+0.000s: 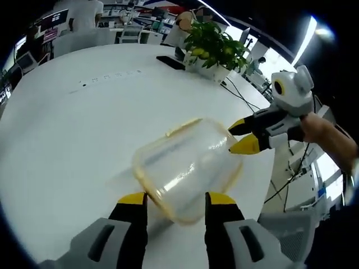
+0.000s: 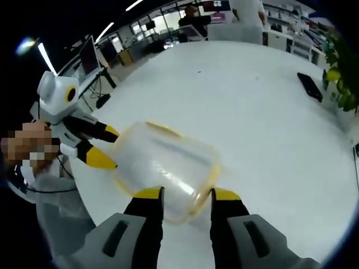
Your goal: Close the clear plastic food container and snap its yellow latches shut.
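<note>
A clear plastic food container (image 1: 185, 165) with a yellow rim hangs tilted just above the white table (image 1: 84, 123). My left gripper (image 1: 176, 199) has its yellow-tipped jaws closed on the near end, and the rim fills the gap between them. My right gripper (image 1: 241, 137) comes in from the right, held by a hand, and clamps the far end. In the right gripper view the same container (image 2: 165, 165) sits between my right gripper's (image 2: 186, 194) jaws, with the left gripper (image 2: 105, 145) gripping the opposite end. I cannot make out the latches' positions.
A potted plant (image 1: 213, 47) in a white pot and a flat black device (image 1: 171, 61) stand at the table's far side. The table edge (image 1: 269, 168) runs close to the container, with cables beyond it. Desks and monitors (image 2: 90, 53) fill the background.
</note>
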Action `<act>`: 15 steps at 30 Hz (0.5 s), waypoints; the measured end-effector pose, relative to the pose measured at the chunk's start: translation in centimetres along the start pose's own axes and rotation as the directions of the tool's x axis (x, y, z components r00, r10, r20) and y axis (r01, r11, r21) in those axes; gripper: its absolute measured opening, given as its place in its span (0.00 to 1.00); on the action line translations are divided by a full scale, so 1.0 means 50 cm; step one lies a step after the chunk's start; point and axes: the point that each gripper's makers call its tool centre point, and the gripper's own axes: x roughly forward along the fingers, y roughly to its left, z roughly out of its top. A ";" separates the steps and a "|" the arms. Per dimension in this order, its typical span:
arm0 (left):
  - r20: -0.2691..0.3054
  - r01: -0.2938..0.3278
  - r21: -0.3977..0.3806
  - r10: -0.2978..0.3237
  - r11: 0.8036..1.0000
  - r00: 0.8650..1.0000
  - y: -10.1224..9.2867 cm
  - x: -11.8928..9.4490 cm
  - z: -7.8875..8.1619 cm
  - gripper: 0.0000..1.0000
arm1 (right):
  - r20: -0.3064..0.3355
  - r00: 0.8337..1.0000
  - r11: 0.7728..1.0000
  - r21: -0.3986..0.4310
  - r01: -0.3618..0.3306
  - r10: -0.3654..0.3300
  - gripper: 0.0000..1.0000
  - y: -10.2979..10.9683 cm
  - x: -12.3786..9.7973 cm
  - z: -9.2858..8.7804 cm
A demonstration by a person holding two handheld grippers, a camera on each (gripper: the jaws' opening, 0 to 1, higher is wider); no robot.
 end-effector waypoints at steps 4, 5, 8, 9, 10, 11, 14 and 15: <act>-0.002 0.000 0.002 0.000 1.000 1.000 0.005 -0.011 -0.011 0.33 | 0.004 1.000 1.000 0.004 0.002 -0.002 0.29 0.017 0.003 -0.003; -0.003 0.001 0.002 -0.001 1.000 1.000 0.005 -0.013 -0.014 0.33 | 0.005 1.000 1.000 0.005 0.002 -0.002 0.29 0.022 0.004 -0.005; -0.007 0.002 0.004 -0.002 1.000 1.000 0.008 -0.019 -0.019 0.33 | 0.005 1.000 1.000 0.005 0.004 -0.004 0.29 0.032 0.006 -0.005; -0.010 0.002 0.005 -0.002 1.000 1.000 0.008 -0.021 -0.022 0.33 | 0.005 1.000 1.000 0.005 0.004 -0.004 0.29 0.035 0.007 -0.006; -0.011 0.003 0.005 -0.002 1.000 1.000 0.011 -0.025 -0.024 0.33 | 0.006 1.000 1.000 0.006 0.004 -0.005 0.29 0.039 0.008 -0.005; -0.015 0.004 0.006 -0.004 1.000 1.000 0.012 -0.027 -0.026 0.33 | 0.007 1.000 1.000 0.007 0.005 -0.005 0.29 0.043 0.009 -0.006; -0.021 0.004 0.009 -0.004 1.000 1.000 0.016 -0.034 -0.031 0.33 | 0.011 1.000 1.000 0.010 0.009 -0.009 0.29 0.052 0.012 -0.006; -0.022 0.004 0.009 -0.004 1.000 1.000 0.016 -0.035 -0.033 0.33 | 0.013 1.000 1.000 0.010 0.010 -0.010 0.29 0.056 0.013 -0.007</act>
